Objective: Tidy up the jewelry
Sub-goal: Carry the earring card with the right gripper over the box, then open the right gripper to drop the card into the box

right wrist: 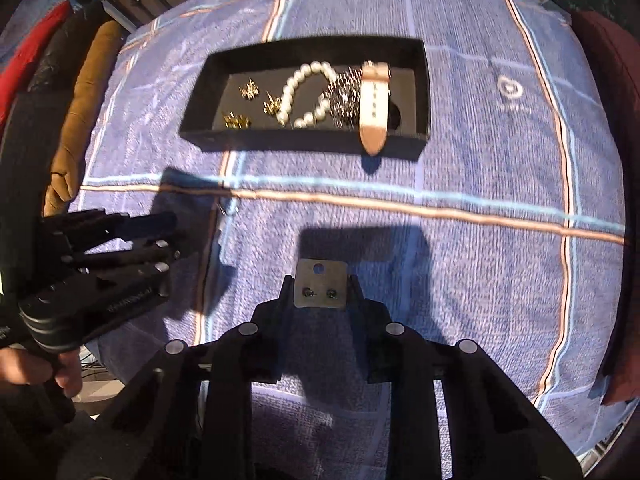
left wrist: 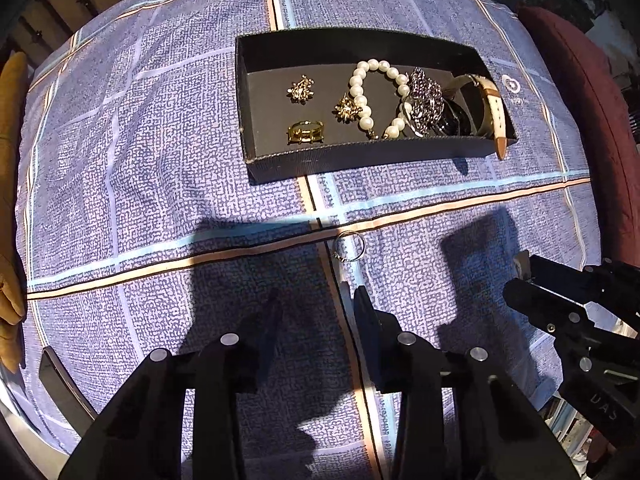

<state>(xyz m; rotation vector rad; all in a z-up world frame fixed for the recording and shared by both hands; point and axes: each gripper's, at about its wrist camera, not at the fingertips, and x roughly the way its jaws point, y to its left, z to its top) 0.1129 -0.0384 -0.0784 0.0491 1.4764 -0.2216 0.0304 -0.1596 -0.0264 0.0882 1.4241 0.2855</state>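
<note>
A black tray (left wrist: 360, 158) on the blue checked cloth holds two gold earrings (left wrist: 301, 88), a gold ring (left wrist: 306, 132), a pearl bracelet (left wrist: 366, 96), a dark sparkly brooch (left wrist: 426, 100) and a white-strap watch (left wrist: 494, 112). A thin silver ring (left wrist: 349, 246) lies on the cloth just ahead of my open, empty left gripper (left wrist: 318, 308). My right gripper (right wrist: 320, 292) is shut on a small card with stud earrings (right wrist: 320, 286), held above the cloth in front of the tray (right wrist: 304, 144). The watch strap (right wrist: 374, 104) hangs over the tray's near wall.
A brown cushion (right wrist: 80, 120) sits at the table's left edge and a dark red cushion (left wrist: 584, 120) at the right. The left gripper (right wrist: 120, 256) shows at the left of the right wrist view, and the right gripper (left wrist: 560, 300) at the right of the left wrist view.
</note>
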